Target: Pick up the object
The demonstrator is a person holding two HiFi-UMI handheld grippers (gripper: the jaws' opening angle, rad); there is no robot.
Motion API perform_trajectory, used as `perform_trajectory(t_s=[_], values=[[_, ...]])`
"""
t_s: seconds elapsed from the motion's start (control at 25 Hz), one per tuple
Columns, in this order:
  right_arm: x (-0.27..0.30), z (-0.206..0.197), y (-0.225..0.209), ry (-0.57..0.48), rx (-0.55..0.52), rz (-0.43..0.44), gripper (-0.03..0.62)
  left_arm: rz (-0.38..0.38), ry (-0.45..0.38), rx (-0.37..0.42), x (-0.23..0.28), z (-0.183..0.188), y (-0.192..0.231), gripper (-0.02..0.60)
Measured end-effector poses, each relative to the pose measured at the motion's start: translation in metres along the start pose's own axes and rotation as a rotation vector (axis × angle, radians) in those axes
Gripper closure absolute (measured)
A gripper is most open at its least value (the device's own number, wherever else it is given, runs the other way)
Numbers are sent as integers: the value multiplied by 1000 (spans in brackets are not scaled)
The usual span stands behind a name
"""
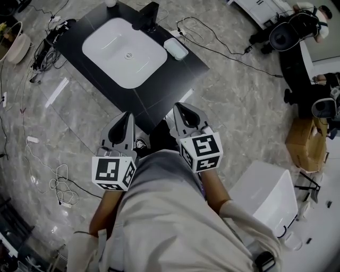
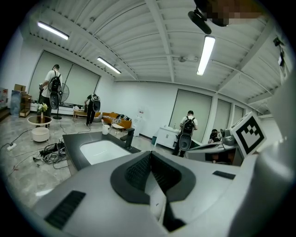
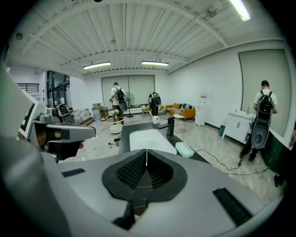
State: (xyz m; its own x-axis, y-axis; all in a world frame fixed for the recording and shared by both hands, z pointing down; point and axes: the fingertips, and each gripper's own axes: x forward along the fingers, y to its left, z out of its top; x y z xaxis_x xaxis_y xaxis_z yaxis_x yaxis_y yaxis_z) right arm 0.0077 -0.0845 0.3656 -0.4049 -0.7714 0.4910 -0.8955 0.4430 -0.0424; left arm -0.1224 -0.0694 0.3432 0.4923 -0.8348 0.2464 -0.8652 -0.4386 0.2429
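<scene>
- Reaching the pale rounded rectangular tray point(image 1: 176, 48) comes first: it lies on the black worktop point(image 1: 175, 71), just beside the right edge of the white basin point(image 1: 125, 53) and well apart from both grippers; I take it for the object, though the task names none
- Left gripper point(image 1: 126, 118) and right gripper point(image 1: 179, 109) are both clenched, with nothing between the jaws; the right one, on the tray's side, would need to spread before coming down over the tray
- Black faucet point(image 1: 147, 15) stands near the tray's far end, so a near-side approach looks safer
- Black cable point(image 1: 223, 50) trails on the floor right of the worktop, and white cables point(image 1: 58, 183) lie at the left: mind the footing
- White cabinet point(image 1: 265, 194) stands close on the person's right
</scene>
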Motion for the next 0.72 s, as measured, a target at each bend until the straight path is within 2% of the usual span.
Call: perform_trajectory(t_s=[0.72], values=[[51,7,-62,63,3,4,583,12,34,-36,61,11,5,577]])
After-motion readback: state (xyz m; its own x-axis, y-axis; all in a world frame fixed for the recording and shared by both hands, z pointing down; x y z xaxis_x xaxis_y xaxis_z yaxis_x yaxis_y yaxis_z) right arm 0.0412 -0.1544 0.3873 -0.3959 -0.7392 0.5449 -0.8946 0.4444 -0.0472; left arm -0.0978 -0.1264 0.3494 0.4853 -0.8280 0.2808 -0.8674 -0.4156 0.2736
